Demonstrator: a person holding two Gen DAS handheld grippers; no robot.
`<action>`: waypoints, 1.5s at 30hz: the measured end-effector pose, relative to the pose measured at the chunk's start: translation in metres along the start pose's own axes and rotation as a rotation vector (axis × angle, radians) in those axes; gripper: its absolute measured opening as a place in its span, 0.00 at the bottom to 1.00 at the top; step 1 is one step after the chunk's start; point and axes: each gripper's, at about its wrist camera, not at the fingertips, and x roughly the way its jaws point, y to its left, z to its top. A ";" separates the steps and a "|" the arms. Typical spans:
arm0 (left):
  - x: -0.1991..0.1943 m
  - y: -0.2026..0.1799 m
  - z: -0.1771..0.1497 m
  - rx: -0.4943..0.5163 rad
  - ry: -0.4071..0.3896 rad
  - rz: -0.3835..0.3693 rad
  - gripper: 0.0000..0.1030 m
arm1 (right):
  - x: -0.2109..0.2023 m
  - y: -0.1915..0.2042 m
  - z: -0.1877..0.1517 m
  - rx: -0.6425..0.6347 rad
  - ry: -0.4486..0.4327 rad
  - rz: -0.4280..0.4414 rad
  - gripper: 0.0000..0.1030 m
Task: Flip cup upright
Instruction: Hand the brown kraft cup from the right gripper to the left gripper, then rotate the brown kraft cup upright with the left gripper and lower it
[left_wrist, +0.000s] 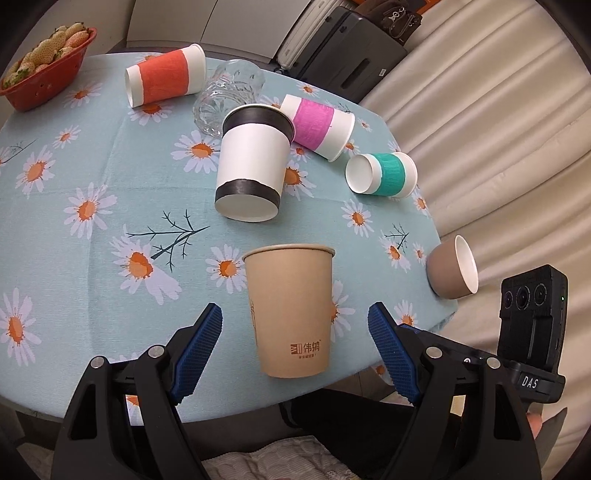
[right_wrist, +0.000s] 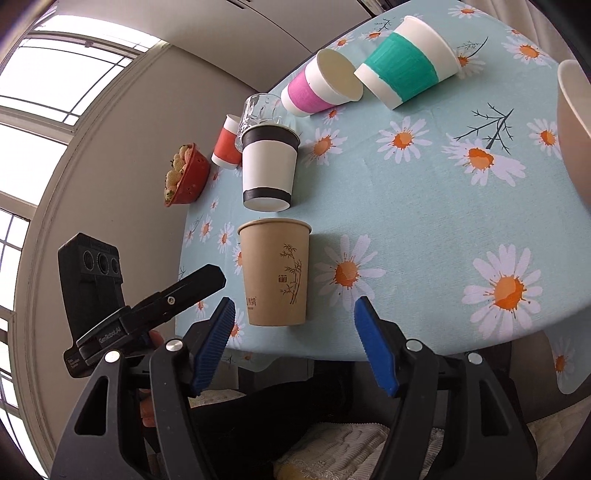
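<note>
A tan paper cup (left_wrist: 291, 314) with printed characters stands upright near the table's front edge, mouth up; it also shows in the right wrist view (right_wrist: 275, 273). My left gripper (left_wrist: 295, 350) is open, its blue pads either side of the cup's lower part, not touching. My right gripper (right_wrist: 293, 343) is open and empty, just in front of the cup's base. The left gripper's black body (right_wrist: 177, 295) shows at the left of the right wrist view.
A white cup with black bands (left_wrist: 253, 162), a pink-banded cup (left_wrist: 317, 125), a teal-banded cup (left_wrist: 384, 173), an orange-banded cup (left_wrist: 166, 75), a glass (left_wrist: 229, 94) and a brown bowl-cup (left_wrist: 452, 267) lie on the daisy tablecloth (left_wrist: 92, 177). A red strawberry basket (left_wrist: 48, 70) stands at the far left.
</note>
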 end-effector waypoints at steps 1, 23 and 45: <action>0.004 -0.004 0.003 0.008 0.016 0.019 0.77 | -0.003 -0.001 -0.002 0.002 -0.004 0.003 0.65; 0.060 -0.012 0.024 -0.009 0.195 0.155 0.59 | -0.018 -0.007 -0.007 -0.034 -0.026 -0.065 0.65; -0.020 -0.031 -0.032 0.045 -0.323 0.260 0.58 | -0.023 -0.007 -0.006 -0.044 -0.058 -0.051 0.65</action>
